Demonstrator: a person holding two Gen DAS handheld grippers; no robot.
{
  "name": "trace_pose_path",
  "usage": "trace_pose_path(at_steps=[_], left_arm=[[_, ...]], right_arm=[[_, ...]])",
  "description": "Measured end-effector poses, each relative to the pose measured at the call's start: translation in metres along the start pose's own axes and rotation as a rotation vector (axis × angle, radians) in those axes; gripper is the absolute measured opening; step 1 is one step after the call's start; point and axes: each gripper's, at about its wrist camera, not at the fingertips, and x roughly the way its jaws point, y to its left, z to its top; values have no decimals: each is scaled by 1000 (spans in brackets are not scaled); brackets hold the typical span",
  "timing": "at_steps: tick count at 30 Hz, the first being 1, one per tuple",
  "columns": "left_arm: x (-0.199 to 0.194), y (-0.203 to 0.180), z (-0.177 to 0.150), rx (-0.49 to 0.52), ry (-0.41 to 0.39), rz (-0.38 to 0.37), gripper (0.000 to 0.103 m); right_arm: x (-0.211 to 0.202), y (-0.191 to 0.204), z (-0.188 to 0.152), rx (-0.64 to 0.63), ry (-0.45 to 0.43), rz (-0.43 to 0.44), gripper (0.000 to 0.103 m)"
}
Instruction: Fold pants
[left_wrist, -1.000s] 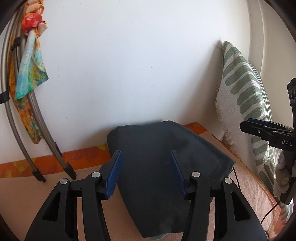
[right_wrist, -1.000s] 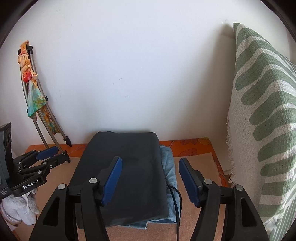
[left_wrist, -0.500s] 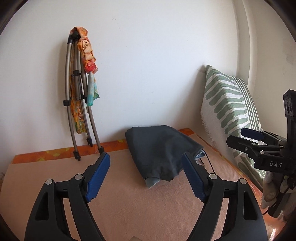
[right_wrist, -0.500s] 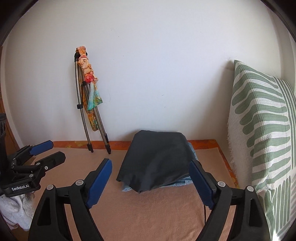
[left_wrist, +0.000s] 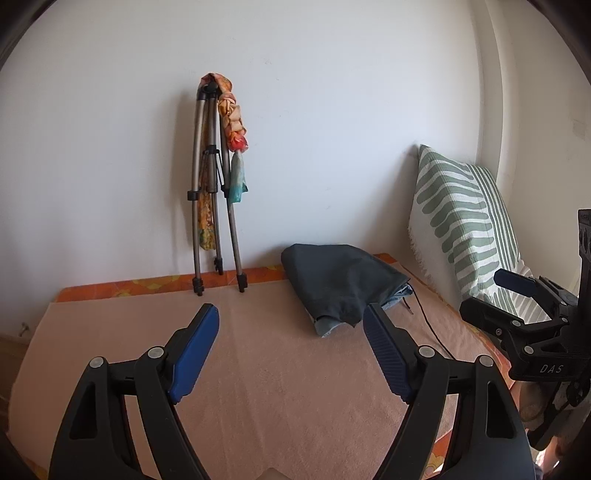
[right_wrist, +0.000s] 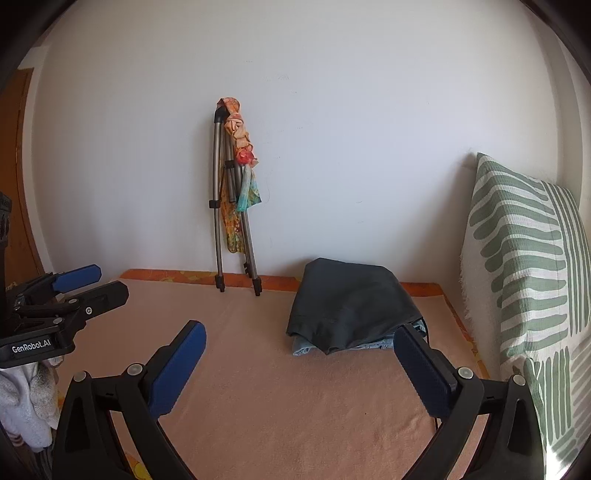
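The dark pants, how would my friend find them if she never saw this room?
Look at the green striped pillow by the white wall. Beside it, on the peach blanket, sits a folded pile. The dark pants lie on top, covering light blue jeans.

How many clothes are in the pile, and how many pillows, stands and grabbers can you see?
Folded clothes: 2, dark pants on top of a light blue garment
Pillows: 1, green-striped pillow
Folding stands: 1, stand with a scarf
Grabbers: 2, left gripper, right gripper
Total: 6
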Motion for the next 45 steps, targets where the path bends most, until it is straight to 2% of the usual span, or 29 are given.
trace_pose_path(at_steps=[5,10,16,20,25,29,34,45], left_arm=[[-5,27,1,28,11,73,81],[-20,76,-2,20,7,192,81],[-28,114,-42,-17,66,246,81],[-28,116,-73,-48,91,236,81],[-23,106,-93,-61,102,207,81],[-12,95,-95,-33,114,191,81],[-7,83,-97,-12,113,176,81],[2,64,-106,17,149,116,81]], right_arm=[[-1,5,-16,-6,21,-17,103],[9,-11,-31,26,52,-75,103],[17,-28,-55,113,69,-91,103],[25,-22,-75,143,84,-94,103],[35,0,-93,91,93,-109,103],[34,14,-97,25,66,-143,103],[33,14,-99,66,51,-136,103],[33,24,-99,66,53,-151,103]])
